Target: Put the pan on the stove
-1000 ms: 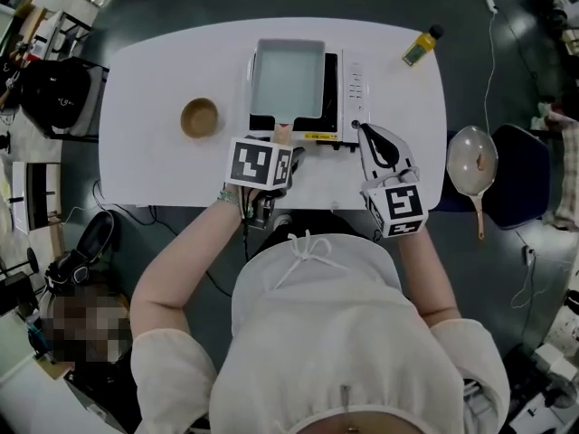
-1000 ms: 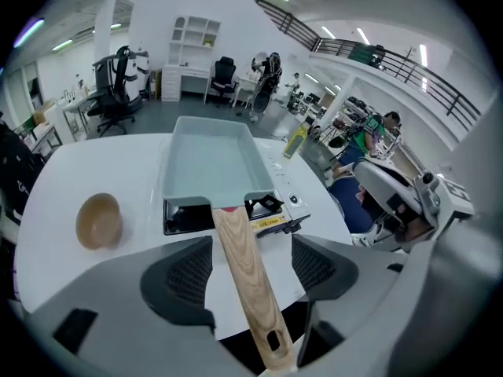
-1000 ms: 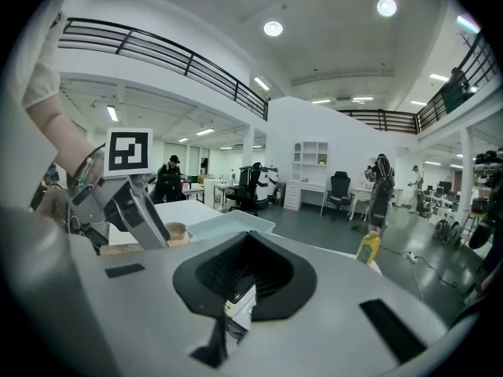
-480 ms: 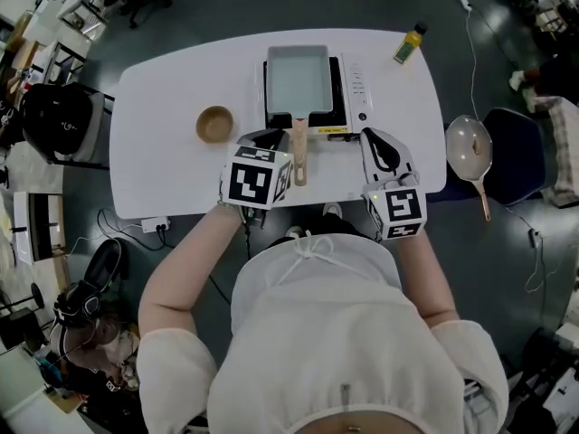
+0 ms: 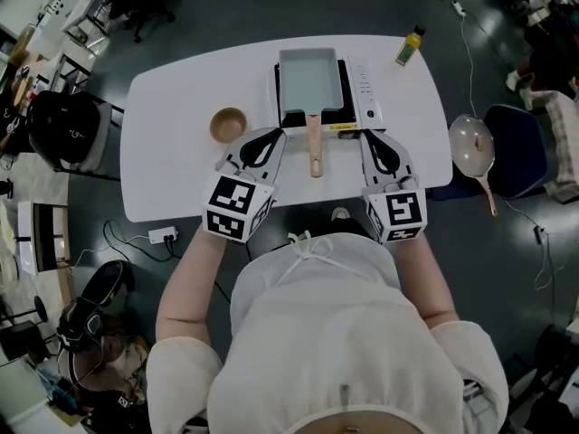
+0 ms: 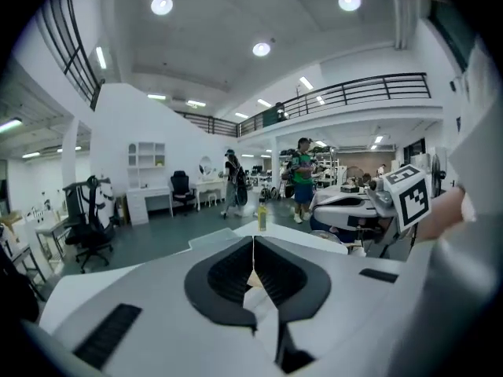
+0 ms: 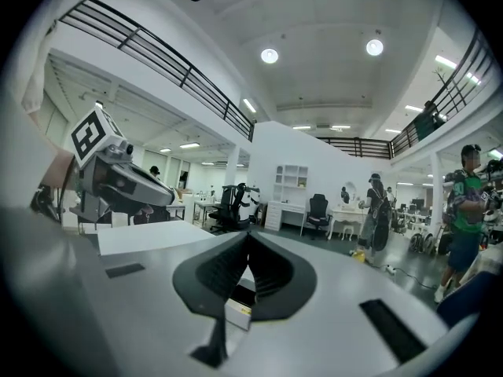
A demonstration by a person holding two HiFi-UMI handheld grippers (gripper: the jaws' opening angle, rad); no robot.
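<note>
A rectangular grey pan point(image 5: 312, 78) rests on the black portable stove point(image 5: 345, 107) at the far middle of the white table point(image 5: 172, 161). Its wooden handle point(image 5: 314, 147) points toward me. My left gripper point(image 5: 277, 135) hovers just left of the handle, jaws shut and empty; its own view shows the left gripper point(image 6: 253, 246) closed with nothing in it. My right gripper point(image 5: 365, 136) hangs just right of the handle, near the stove's front corner. It is shut and empty too, as the right gripper point(image 7: 248, 242) shows in its own view.
A wooden bowl point(image 5: 228, 125) sits left of the stove. A yellow bottle point(image 5: 409, 45) stands at the table's far right corner. A round frying pan point(image 5: 472, 147) lies on a dark chair beyond the right edge. Cables and bags lie on the floor at left.
The left gripper has come off the pan handle, drawn back toward me and to the left, and closed. The right gripper has hardly moved. The pan stays on the stove.
</note>
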